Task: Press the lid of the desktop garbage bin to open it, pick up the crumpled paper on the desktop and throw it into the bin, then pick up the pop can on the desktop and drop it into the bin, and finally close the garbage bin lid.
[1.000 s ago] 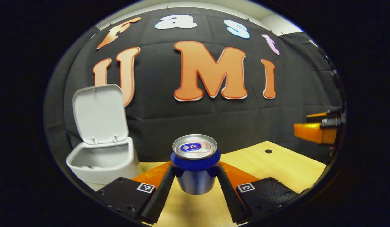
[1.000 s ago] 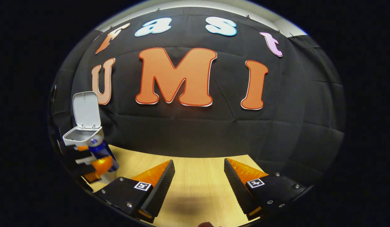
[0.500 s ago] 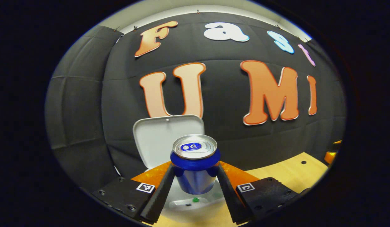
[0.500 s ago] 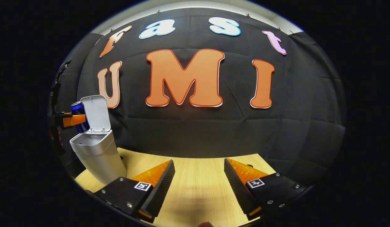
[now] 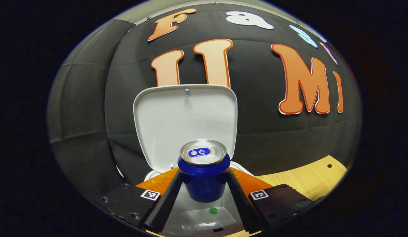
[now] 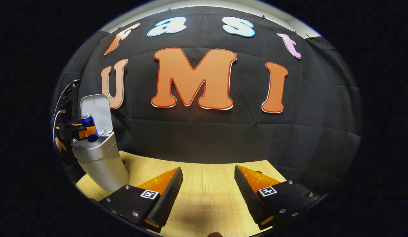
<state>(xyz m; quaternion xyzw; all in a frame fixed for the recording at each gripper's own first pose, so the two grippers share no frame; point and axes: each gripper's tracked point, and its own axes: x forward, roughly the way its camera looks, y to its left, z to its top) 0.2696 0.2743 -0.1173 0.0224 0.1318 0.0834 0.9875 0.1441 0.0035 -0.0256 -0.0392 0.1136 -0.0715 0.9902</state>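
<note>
You are working in a booth whose back wall (image 6: 204, 138) is a black cloth, hanging in soft folds and creases and curving round to the sides. Small clips are pinning its top edge, and above it a pale strip of the room's wall (image 6: 204, 6) is showing. Below, a light wooden tabletop (image 6: 207, 184) is running up to the cloth, with a small round hole (image 5: 329, 166) showing near its far edge.

Pop can (image 5: 204, 172) hides most of the bin's (image 5: 204, 217) inside; crumpled paper unseen
</note>
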